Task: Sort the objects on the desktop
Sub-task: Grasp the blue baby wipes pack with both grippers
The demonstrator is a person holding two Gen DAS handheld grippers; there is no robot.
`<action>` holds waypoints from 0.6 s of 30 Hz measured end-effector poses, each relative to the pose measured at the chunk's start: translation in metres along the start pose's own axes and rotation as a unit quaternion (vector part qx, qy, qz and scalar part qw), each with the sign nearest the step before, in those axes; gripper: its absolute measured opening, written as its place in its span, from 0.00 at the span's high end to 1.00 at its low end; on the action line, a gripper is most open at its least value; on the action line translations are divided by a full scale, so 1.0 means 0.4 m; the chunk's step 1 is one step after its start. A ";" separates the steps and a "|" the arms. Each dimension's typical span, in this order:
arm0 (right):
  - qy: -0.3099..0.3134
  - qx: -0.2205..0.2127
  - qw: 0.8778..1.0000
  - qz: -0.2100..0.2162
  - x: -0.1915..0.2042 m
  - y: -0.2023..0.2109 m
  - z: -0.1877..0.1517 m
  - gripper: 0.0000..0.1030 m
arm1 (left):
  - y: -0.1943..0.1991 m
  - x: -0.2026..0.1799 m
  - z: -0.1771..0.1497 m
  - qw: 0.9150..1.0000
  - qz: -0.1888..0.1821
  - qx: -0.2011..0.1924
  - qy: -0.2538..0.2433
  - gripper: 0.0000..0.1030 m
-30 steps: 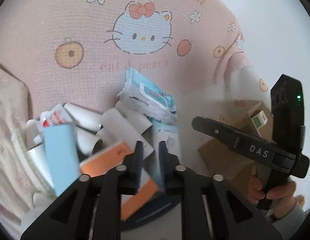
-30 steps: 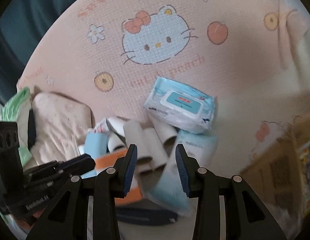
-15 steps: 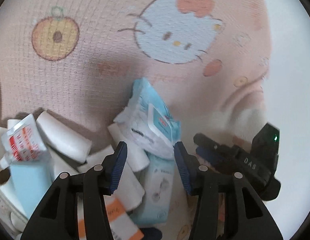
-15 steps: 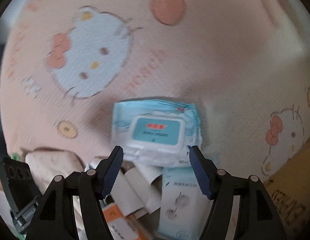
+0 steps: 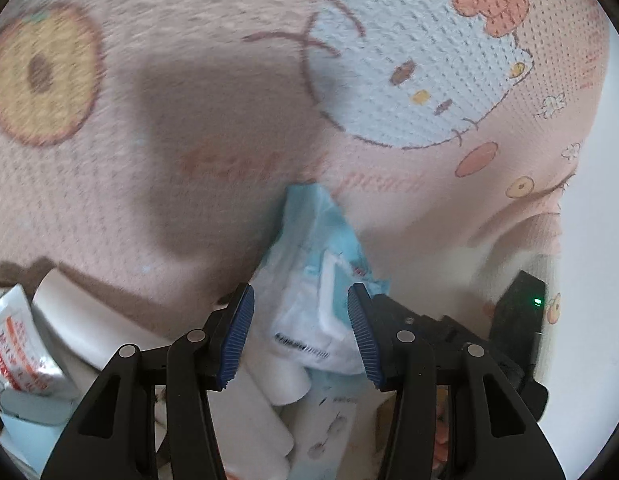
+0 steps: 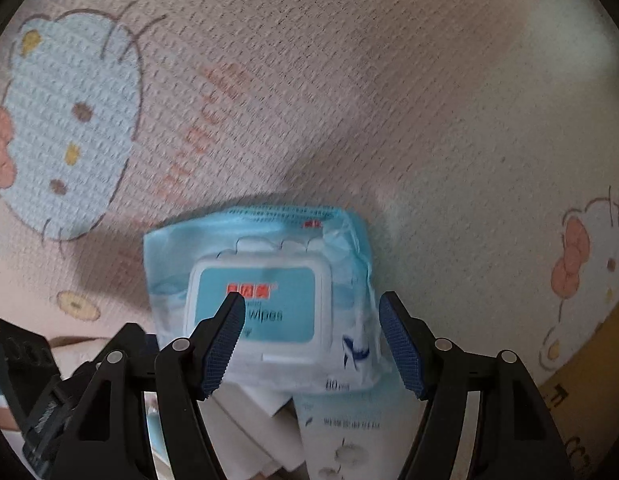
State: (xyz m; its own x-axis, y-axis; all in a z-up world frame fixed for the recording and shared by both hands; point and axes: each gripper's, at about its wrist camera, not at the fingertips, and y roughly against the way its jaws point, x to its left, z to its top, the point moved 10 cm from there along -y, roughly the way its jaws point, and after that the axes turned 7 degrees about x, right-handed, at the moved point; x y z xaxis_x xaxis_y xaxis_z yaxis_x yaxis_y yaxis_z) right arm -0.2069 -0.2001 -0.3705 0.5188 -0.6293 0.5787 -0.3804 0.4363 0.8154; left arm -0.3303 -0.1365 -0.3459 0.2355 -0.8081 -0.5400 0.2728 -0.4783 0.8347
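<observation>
While both grippers' jaws stand spread, the right gripper (image 6: 311, 344) opening around the untouched wet wipes pack (image 6: 261, 300), sorting looks barely begun.

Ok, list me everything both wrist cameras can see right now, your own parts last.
wet wipes pack: one, light blue with a white flip lid, lying on the mat, on top of the pile's far edge
tissue packet: one, pale blue and white, partly under the wipes pack
paper rolls: several, white, heaped in the pile; exact count unclear
red-and-white sachet: one, at the left edge of the left wrist view
light blue box: one, below the sachet, mostly cut off
cardboard box: one, brown, at the right edge of the right wrist view
cartoon mat: one, pink, under everything
left gripper: black with blue pads, jaws open
right gripper: same build, jaws opening, not touching the pack
</observation>
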 end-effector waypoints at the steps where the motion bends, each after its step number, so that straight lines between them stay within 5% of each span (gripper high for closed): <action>1: 0.000 0.005 1.000 -0.001 -0.002 -0.007 0.005 0.32 | -0.004 -0.005 0.003 1.000 0.003 0.006 -0.008 0.49; 8: -0.065 0.033 0.996 0.042 -0.063 -0.050 0.026 0.31 | -0.063 -0.018 0.024 0.994 0.072 0.032 -0.071 0.48; 18: -0.096 0.064 0.986 0.119 -0.071 -0.076 0.001 0.30 | -0.070 0.001 0.026 0.998 0.045 0.037 -0.026 0.56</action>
State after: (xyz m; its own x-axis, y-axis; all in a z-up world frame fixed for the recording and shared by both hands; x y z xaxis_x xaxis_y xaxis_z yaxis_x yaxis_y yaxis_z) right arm -0.2103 -0.1959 -0.4118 0.2527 -0.6350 0.7301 -0.5735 0.5095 0.6415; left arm -0.3478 -0.1269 -0.3683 0.2072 -0.8644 -0.4581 0.1817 -0.4261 0.8862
